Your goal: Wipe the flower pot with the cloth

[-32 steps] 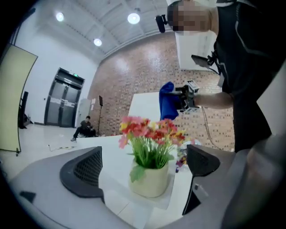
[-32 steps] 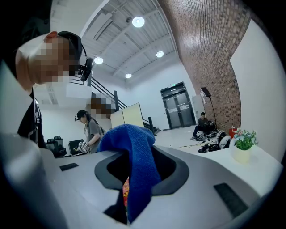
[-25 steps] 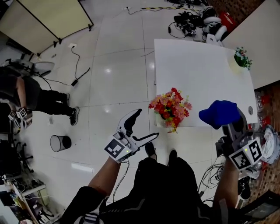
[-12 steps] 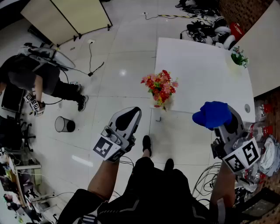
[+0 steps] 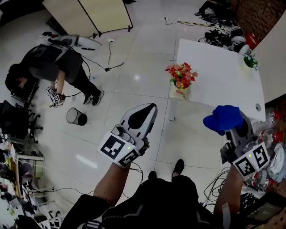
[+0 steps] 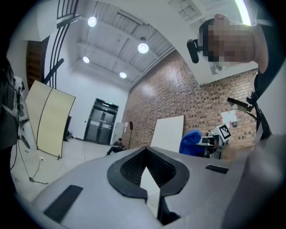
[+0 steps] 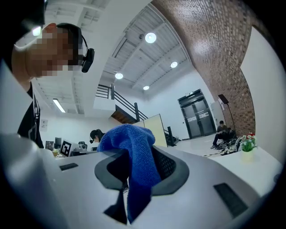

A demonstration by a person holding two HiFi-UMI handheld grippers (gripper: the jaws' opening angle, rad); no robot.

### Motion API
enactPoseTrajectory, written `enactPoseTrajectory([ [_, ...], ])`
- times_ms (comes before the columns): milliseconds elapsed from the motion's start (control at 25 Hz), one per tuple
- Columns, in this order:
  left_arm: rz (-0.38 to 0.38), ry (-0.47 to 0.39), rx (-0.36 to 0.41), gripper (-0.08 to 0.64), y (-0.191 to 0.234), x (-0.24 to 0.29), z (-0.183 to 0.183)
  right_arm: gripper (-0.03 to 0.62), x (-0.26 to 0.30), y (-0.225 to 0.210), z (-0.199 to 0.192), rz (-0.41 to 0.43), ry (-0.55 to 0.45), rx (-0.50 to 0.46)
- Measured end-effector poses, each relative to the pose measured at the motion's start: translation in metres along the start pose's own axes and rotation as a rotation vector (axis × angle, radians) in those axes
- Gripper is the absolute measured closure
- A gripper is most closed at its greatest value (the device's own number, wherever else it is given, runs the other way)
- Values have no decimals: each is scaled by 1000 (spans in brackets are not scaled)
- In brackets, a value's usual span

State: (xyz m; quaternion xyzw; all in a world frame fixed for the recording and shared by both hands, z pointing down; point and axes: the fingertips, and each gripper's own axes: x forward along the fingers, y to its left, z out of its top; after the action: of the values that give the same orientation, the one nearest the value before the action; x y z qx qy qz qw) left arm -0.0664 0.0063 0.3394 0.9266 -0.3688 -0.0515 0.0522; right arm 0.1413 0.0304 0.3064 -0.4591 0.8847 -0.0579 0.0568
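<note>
The flower pot (image 5: 177,91), pale and filled with red and orange flowers, stands at the near left corner of the white table (image 5: 219,80). My left gripper (image 5: 151,107) hangs over the floor, short of the table and left of the pot. Its jaws are shut with nothing between them, which the left gripper view confirms (image 6: 145,166). My right gripper (image 5: 233,126) is shut on the blue cloth (image 5: 223,118), held in front of the table's near edge. In the right gripper view the cloth (image 7: 132,154) bunches up over the jaws and hangs down between them.
A small potted plant (image 5: 250,61) sits at the table's far right corner. A person (image 5: 53,62) bends over at the left, near a black waste bin (image 5: 76,117). A folding screen (image 5: 98,13) stands at the back, and cables (image 5: 221,31) lie beyond the table.
The left jaws went from wide open to shut. Both grippers rose, the right still holding the cloth. The table and flower pot now sit farther off, toward the upper right.
</note>
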Motion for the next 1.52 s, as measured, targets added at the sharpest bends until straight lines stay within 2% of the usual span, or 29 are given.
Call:
enactPoseTrajectory([
  [120,-27,34,19,555,-10,-38,4,494,-15,44,-4,-33,-1,-5],
  [320,-50,51,-5,555,-19,-88,7,494,-37,102,-19,-73,12,14],
  [520,-67,35,39,555,-63,-125,19,494,-77,141,-16,-72,18,-15],
  [680,-27,26,57,555,-105,-139,22,494,-117,149,-10,-53,2,-24],
  [880,3,35,105,555,-158,-142,15,495,-163,148,-14,-15,31,-39],
  [1000,-8,30,80,555,-175,-148,15,495,-178,159,-19,-37,56,-65],
  [1160,-38,32,66,555,-187,-158,17,495,-187,175,-16,-60,46,-58],
  [1280,-73,32,94,555,-194,-168,26,495,-189,187,-12,-73,24,-63],
  [1520,-86,24,93,555,-196,-179,33,495,-188,197,-8,-71,21,-70],
])
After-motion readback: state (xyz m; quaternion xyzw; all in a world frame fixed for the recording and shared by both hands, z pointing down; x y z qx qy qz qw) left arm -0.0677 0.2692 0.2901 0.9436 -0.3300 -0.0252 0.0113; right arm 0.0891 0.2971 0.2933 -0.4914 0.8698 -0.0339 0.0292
